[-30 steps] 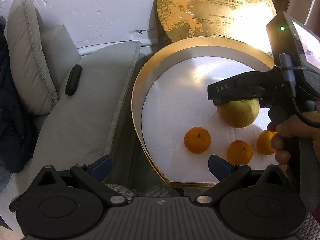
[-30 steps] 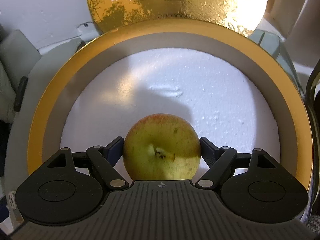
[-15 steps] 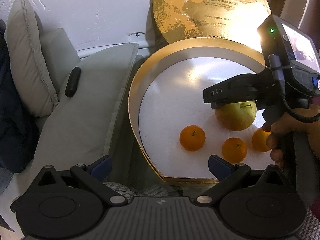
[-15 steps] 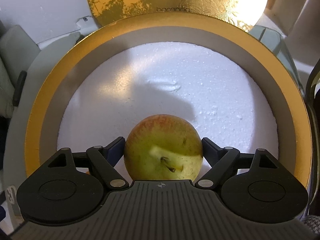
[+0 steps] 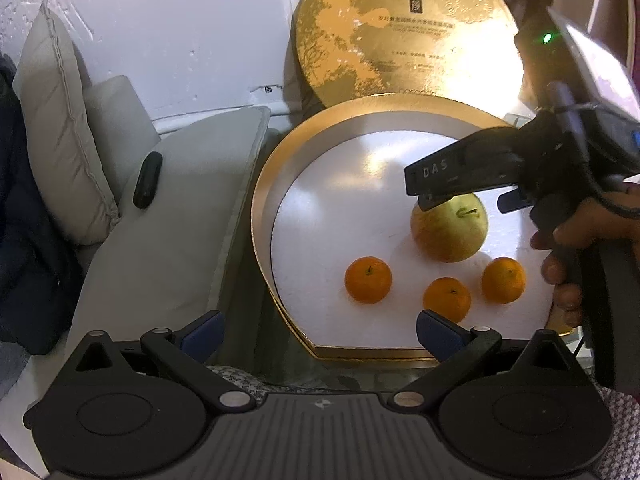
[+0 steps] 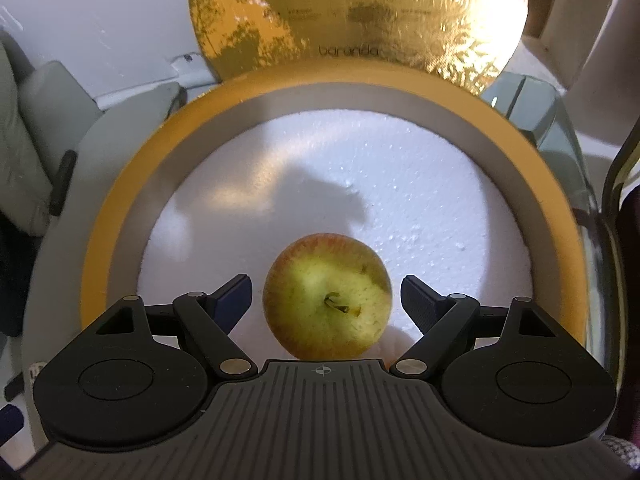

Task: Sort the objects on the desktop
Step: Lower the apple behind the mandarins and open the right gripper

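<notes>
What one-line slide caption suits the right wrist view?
Open right hand-held gripper straddles a yellow-green apple resting on white foam in the round gold box.

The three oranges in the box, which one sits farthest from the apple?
The leftmost orange, alone toward the box's left rim. The middle orange and right orange lie just below the apple.

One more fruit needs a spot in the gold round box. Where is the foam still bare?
Bare foam spans the far and left parts, between the gold rim and the apple. The near right is crowded: three oranges lie close by the apple, right tongs open around it.
</notes>
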Demonstrator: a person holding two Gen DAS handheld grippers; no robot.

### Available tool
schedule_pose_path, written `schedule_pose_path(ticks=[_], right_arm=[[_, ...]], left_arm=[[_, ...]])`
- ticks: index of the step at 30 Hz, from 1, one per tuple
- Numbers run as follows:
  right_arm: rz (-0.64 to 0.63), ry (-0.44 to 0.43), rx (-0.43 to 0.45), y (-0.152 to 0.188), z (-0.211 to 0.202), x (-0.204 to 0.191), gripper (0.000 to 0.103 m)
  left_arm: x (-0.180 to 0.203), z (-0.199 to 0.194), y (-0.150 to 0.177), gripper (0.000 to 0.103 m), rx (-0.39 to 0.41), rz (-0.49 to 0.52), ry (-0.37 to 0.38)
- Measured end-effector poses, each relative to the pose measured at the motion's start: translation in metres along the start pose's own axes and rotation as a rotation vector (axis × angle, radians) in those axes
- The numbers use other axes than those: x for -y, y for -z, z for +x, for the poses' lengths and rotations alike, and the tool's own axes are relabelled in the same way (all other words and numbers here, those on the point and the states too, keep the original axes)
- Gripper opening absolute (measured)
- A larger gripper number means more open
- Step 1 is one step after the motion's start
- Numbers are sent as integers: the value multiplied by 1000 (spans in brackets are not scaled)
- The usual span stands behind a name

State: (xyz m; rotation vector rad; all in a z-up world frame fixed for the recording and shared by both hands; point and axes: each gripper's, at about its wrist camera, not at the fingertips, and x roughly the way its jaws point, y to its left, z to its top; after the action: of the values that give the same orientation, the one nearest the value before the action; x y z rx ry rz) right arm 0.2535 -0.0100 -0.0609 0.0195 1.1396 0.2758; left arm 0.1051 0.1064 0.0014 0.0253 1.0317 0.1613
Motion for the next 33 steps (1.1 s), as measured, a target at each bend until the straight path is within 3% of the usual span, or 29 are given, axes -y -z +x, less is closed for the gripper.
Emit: schedule_pose_path(ticks=[9,20,33], right_arm=[[-25,-38,105,26,-80,9,86],[-18,-36,239,101,-165,34,86],[-16,6,337,169,-219,53,87]], left_arm=[[12,-26,8,102,56,23,13],[20,-54,22,102,113,42,16],[43,-82,37,102,150,88,74]])
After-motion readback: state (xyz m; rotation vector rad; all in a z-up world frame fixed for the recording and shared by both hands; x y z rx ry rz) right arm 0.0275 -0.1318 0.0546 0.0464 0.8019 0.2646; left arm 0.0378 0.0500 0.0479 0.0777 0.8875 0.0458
